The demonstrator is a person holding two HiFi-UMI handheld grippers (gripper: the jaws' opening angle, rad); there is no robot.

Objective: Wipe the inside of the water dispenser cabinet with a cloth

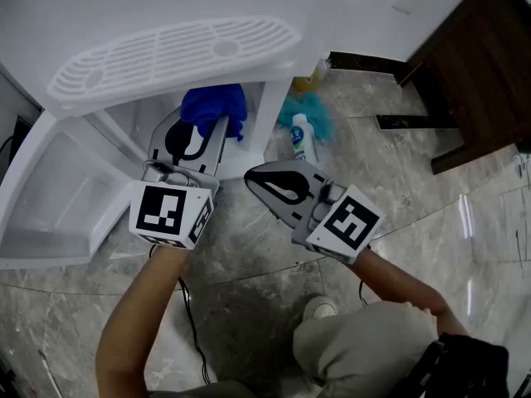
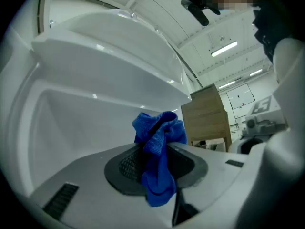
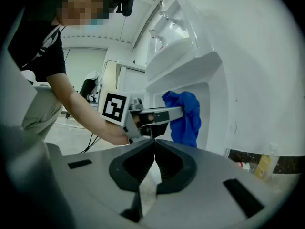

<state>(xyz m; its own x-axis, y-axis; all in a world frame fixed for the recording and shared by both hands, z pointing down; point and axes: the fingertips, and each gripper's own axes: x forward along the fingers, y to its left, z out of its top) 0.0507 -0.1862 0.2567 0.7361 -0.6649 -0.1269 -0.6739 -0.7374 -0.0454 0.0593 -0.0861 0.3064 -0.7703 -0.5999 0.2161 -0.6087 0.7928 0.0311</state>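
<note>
My left gripper (image 1: 217, 124) is shut on a bunched blue cloth (image 1: 214, 108), held at the mouth of the white water dispenser's open lower cabinet (image 1: 145, 116). In the left gripper view the blue cloth (image 2: 158, 149) is pinched between the jaws and hangs over them, with the cabinet's white inner wall (image 2: 81, 123) behind. My right gripper (image 1: 252, 178) is shut and holds nothing, hanging over the floor to the right of the cabinet. From the right gripper view I see the shut right gripper (image 3: 155, 142), the left gripper (image 3: 176, 113) and the blue cloth (image 3: 186, 116) at the cabinet opening.
The cabinet door (image 1: 58, 197) stands swung open to the left. A spray bottle (image 1: 301, 138) and a teal cloth (image 1: 314, 110) lie on the marble floor beside the dispenser. A dark wooden cabinet (image 1: 481, 73) stands at the right. A black cable (image 1: 192, 326) runs across the floor.
</note>
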